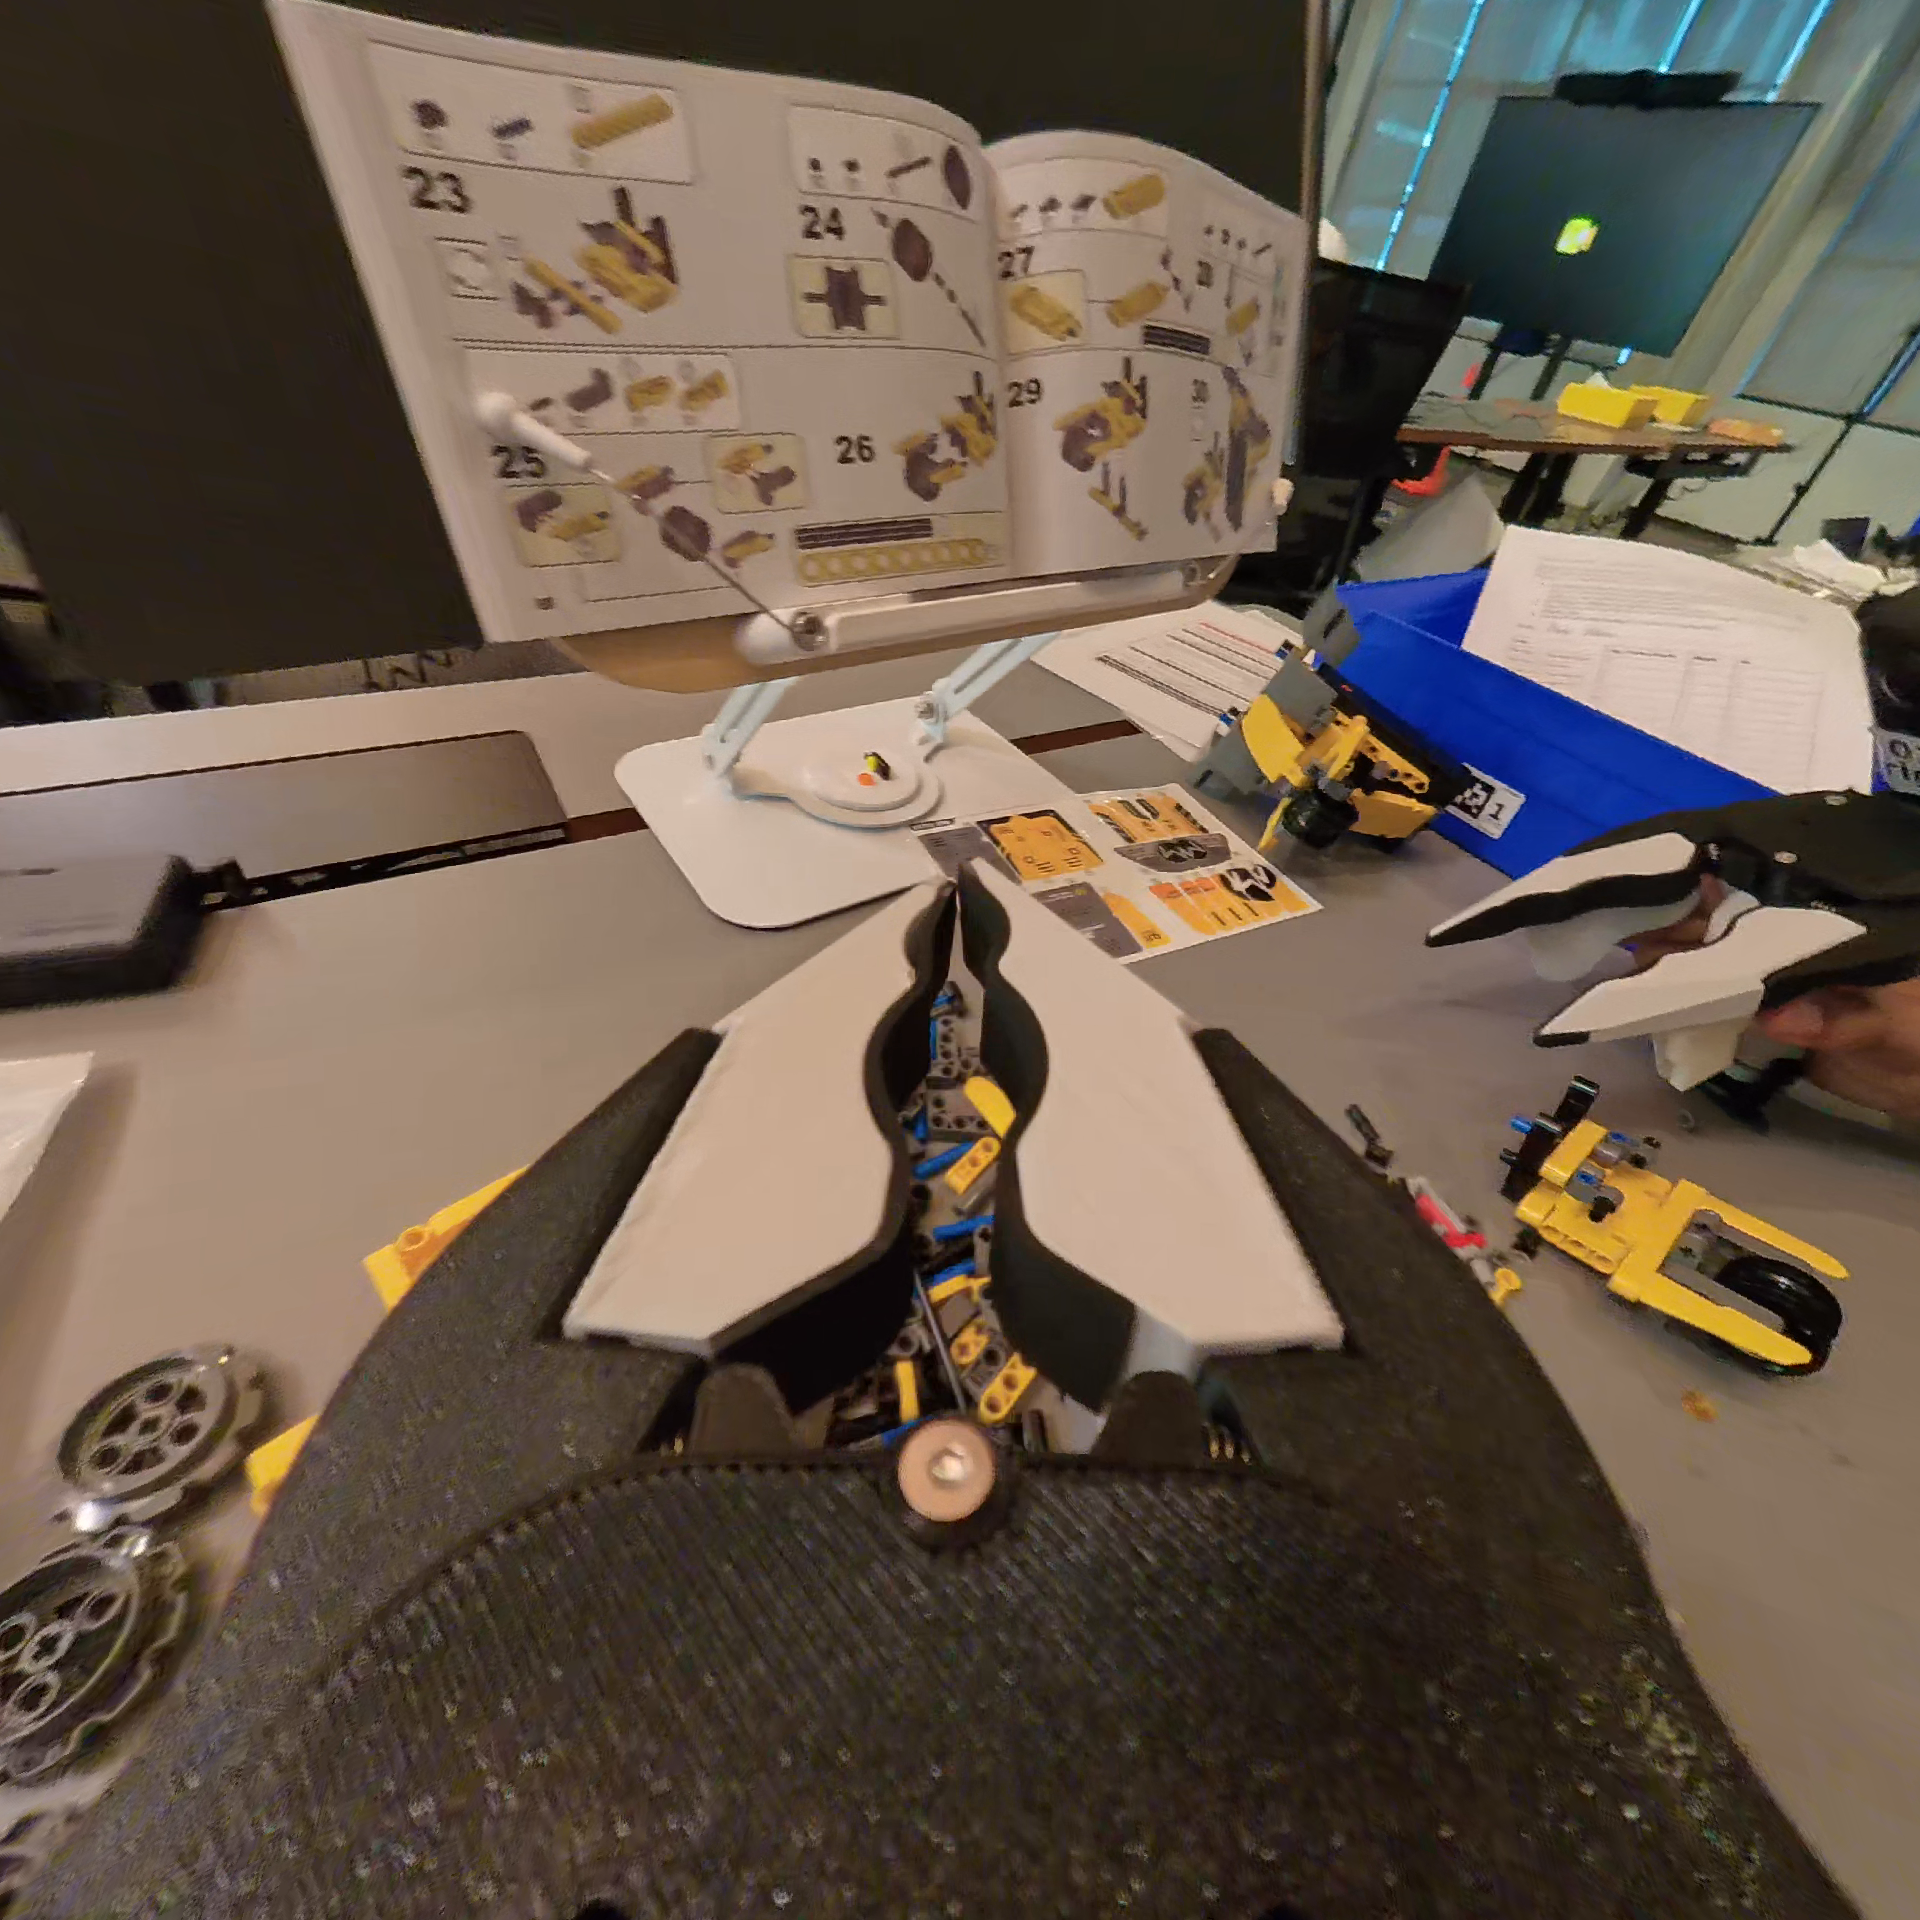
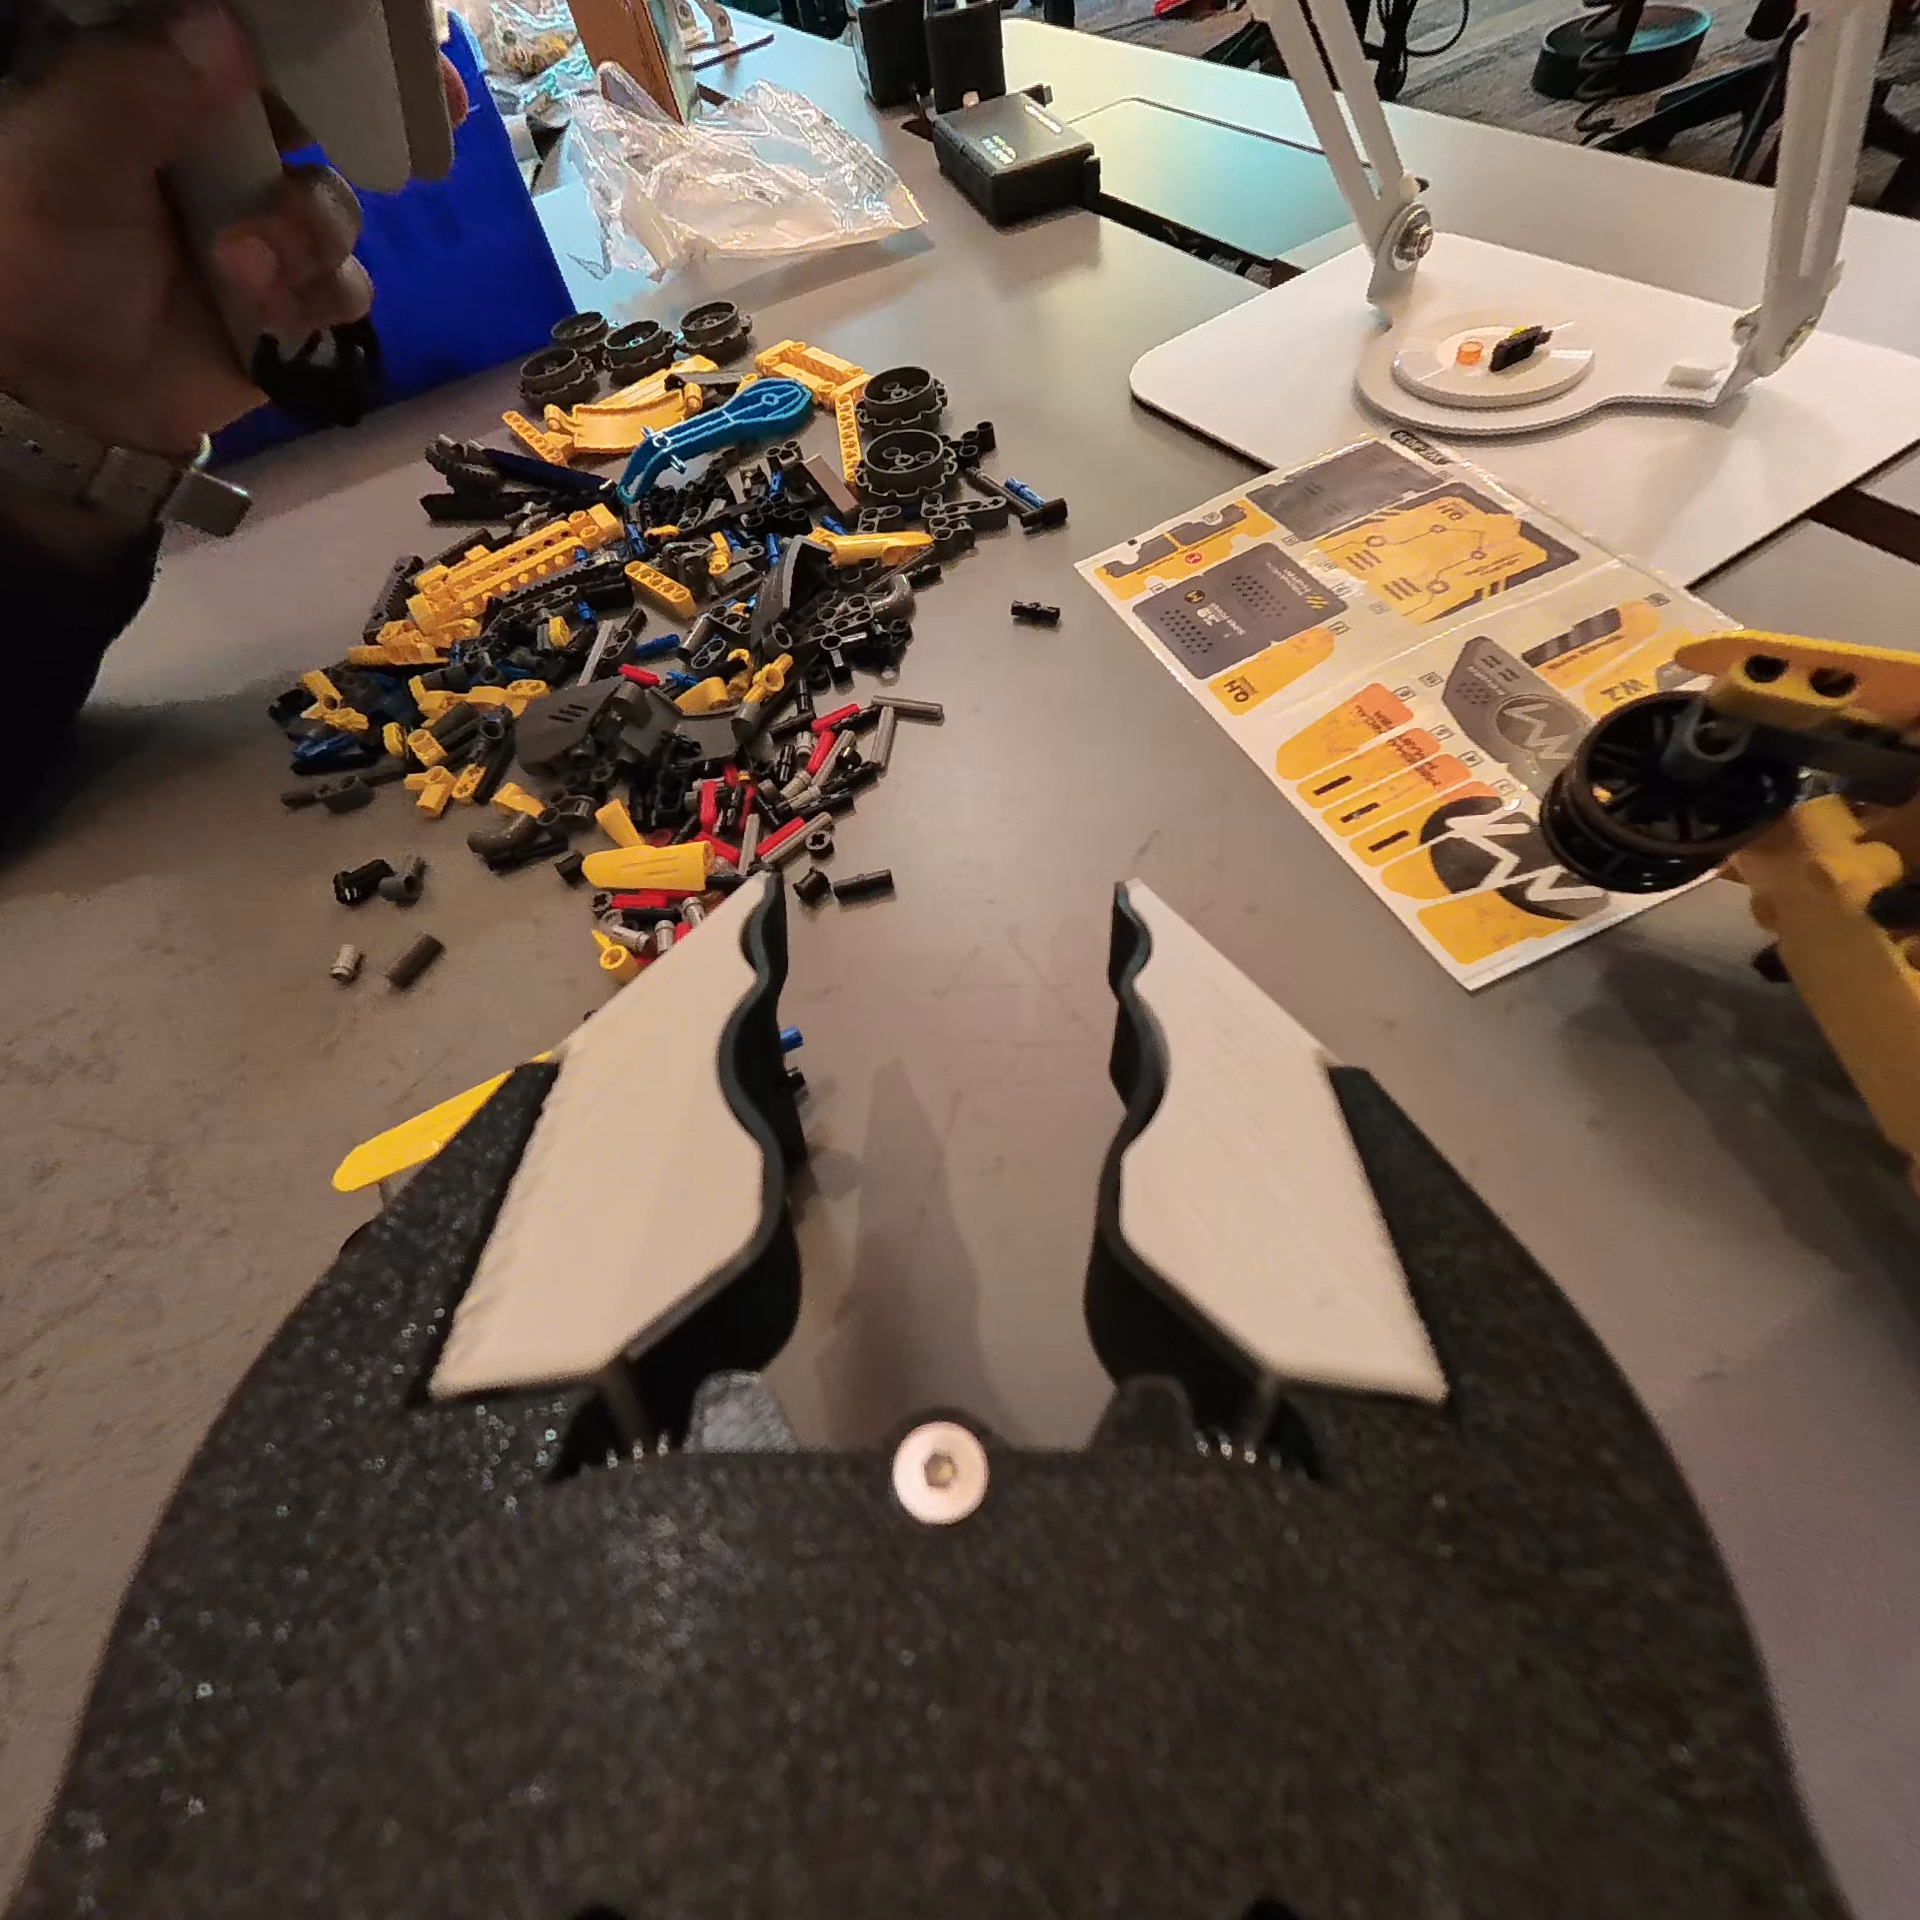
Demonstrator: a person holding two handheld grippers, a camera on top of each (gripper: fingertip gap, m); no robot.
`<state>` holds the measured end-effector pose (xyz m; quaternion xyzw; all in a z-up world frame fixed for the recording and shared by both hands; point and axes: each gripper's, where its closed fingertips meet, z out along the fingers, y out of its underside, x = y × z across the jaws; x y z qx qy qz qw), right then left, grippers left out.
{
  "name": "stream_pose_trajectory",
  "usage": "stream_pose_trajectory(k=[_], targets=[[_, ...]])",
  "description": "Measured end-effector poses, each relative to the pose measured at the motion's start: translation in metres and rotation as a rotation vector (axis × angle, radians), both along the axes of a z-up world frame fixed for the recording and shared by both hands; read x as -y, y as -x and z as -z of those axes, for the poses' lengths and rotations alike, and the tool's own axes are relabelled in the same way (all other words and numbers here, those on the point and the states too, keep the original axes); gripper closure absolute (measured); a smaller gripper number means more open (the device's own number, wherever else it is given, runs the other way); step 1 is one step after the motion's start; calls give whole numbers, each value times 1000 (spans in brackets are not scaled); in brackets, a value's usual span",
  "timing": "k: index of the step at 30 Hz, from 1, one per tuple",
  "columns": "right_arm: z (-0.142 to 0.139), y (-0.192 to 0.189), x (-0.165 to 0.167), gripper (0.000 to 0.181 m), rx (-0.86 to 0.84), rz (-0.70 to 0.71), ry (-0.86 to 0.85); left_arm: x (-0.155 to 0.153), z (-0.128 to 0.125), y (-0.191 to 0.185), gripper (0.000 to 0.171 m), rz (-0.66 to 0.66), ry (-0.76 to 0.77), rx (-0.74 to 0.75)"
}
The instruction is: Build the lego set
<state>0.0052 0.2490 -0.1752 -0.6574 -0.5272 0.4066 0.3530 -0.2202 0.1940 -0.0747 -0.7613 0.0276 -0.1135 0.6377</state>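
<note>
My left gripper [image 1: 956, 888] is shut, fingertips together, with nothing showing between them. It hovers over a pile of small yellow, black, blue and red building parts [image 2: 644, 644], which shows through the gap below the fingers [image 1: 961, 1164]. My right gripper [image 2: 951, 888] is open and empty over bare grey table, its left finger at the pile's near edge. It also shows at the right of the left wrist view [image 1: 1488, 987], held by a hand. A part-built yellow model with a black wheel [image 2: 1662, 800] lies just right of it [image 1: 1662, 1236].
An open instruction booklet [image 1: 779, 343] rests on a white stand [image 2: 1558, 416] at the back. A sticker sheet [image 2: 1403, 707] lies before it. A second yellow model [image 1: 1320, 769] sits by a blue bin [image 1: 1558, 727]. Black wheels [image 1: 145, 1434], a black box [image 2: 1008, 156] and a plastic bag [image 2: 727, 177] lie around. My right fingertips sit around 25 cm from my left ones.
</note>
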Motion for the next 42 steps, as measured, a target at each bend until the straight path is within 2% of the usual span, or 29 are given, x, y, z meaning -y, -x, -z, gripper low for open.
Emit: stream_pose_trajectory(k=[6,13,15,17,19,22,24,25,28,31,33,36,39,42], targets=[[-1,-1,-2,119,-13,4,24,5,7,16,162,-16,15,47],[-1,-1,-2,119,-13,4,30,13,9,10,146,-11,20,17],[-1,-1,-2,119,-12,4,27,18,23,15,138,-77,79,-35],[-1,-1,-2,119,-13,5,27,32,45,30,122,-235,188,-62],[-1,-1,-3,119,-14,7,33,53,63,23,107,-257,270,-79],[-2,-1,-3,119,-21,8,40,89,78,27,110,-314,319,-176],[-2,-1,-3,119,-20,9,38,113,78,44,120,-391,286,-245],[-2,-1,-3,119,-17,8,36,120,76,53,130,-424,243,-261],[0,-1,-3,119,-7,8,23,127,86,75,137,-459,241,-299],[0,-1,-3,119,1,17,4,119,97,79,140,-428,271,-259],[1,0,-3,119,4,21,-4,109,95,76,135,-385,281,-221],[1,0,-4,119,9,23,1,83,70,77,129,-317,248,-236],[1,0,-4,119,4,21,11,47,45,94,129,-302,238,-307],[1,-1,-4,119,1,20,16,9,42,113,134,-293,239,-296]])
